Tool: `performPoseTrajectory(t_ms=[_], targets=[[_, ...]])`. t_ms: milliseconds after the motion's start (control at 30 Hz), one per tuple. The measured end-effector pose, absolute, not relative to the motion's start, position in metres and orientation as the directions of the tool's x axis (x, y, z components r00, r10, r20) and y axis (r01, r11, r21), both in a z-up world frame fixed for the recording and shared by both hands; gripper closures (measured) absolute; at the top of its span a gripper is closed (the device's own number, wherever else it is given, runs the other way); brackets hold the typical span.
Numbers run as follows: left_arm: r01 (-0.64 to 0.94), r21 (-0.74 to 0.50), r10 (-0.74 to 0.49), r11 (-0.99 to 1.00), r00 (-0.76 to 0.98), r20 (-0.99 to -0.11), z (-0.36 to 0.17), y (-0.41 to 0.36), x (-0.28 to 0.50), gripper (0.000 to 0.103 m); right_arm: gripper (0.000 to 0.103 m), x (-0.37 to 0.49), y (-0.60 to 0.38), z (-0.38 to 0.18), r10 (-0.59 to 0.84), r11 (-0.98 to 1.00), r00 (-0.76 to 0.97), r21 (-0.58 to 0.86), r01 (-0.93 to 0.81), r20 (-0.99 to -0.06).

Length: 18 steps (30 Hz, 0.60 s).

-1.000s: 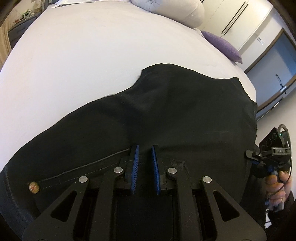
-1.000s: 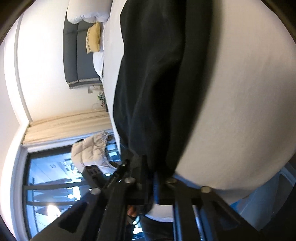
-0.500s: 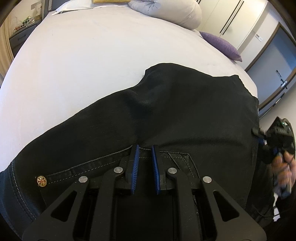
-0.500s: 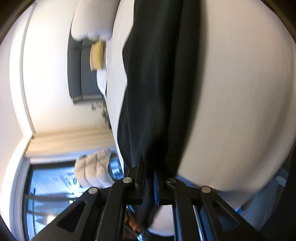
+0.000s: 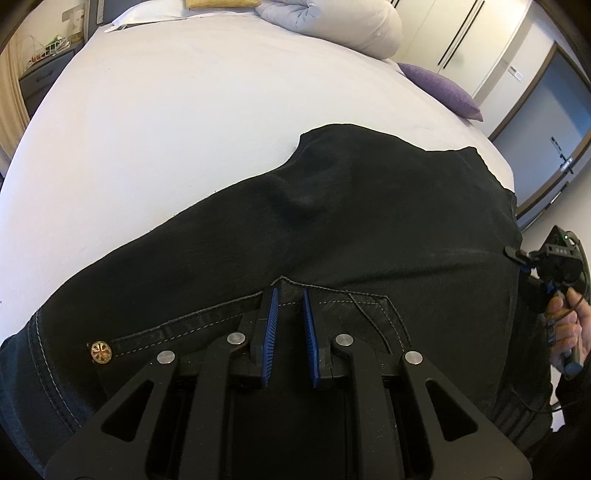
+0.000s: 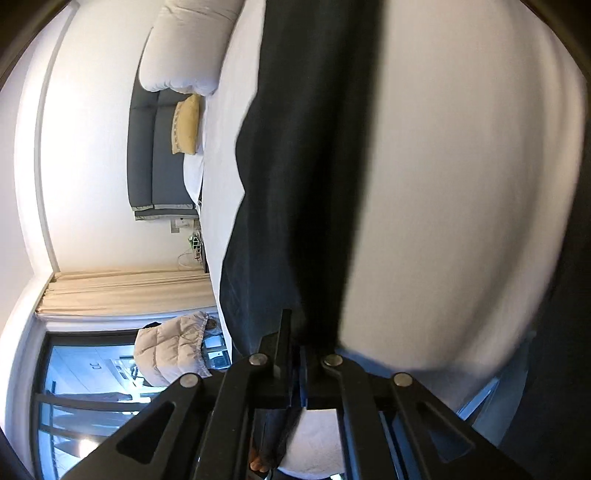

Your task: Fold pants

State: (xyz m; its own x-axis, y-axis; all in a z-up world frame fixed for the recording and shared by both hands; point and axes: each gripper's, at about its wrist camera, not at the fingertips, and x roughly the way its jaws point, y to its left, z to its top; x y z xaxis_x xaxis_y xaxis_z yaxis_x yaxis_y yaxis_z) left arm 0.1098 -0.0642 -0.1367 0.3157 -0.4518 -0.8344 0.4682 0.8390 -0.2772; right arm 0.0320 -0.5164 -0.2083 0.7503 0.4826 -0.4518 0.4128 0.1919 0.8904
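Black pants (image 5: 369, 221) lie spread across the white bed (image 5: 166, 129), waist end toward me, with a brass button (image 5: 100, 348) on the waistband. My left gripper (image 5: 290, 295) sits at the pocket seam, its blue pads a narrow gap apart with waist fabric pinched between them. My right gripper (image 5: 511, 253), held by a hand (image 5: 569, 332), grips the pants' right edge. In the right wrist view the pants (image 6: 295, 184) run as a dark band straight away from the right gripper (image 6: 295, 350). Its jaws are closing, with black cloth between them.
A white rolled duvet (image 5: 332, 22) and a purple pillow (image 5: 439, 88) lie at the bed's far end. A nightstand (image 5: 40, 70) stands at the far left. The right wrist view shows a grey headboard (image 6: 155, 155), a yellow pillow (image 6: 186, 125) and a puffy jacket (image 6: 170, 350) by the window.
The pants have been drawn flatter and tauter. The button and pocket seam have slid up and right into view by the left gripper. The right gripper rose along the pants' right edge.
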Motion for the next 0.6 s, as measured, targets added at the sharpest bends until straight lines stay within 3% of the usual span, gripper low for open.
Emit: performPoseTrajectory(t_ms=[100,200,500,600], targets=[[0.469,-0.275,-0.450,0.840,0.317,-0.835,-0.137,-0.065,0.110,0.089,0.095,0.037,-0.536,-0.209,0.434,0.157,0.790,0.900,0.407,-0.433],[0.469,-0.271,-0.447,0.840,0.317,-0.836,-0.137,-0.065,0.109,0.089,0.103,0.042,-0.565,-0.210,0.368,0.140,0.818,0.896,0.421,-0.442],[0.470,-0.267,-0.444,0.841,0.320,-0.837,-0.137,-0.064,0.109,0.089,0.103,0.038,-0.585,-0.219,0.342,0.111,0.832,0.898,0.425,-0.436],[0.470,-0.267,-0.444,0.841,0.321,-0.837,-0.138,-0.063,0.109,0.089,0.095,0.036,-0.607,-0.208,0.289,0.137,0.847,0.895,0.425,-0.447]])
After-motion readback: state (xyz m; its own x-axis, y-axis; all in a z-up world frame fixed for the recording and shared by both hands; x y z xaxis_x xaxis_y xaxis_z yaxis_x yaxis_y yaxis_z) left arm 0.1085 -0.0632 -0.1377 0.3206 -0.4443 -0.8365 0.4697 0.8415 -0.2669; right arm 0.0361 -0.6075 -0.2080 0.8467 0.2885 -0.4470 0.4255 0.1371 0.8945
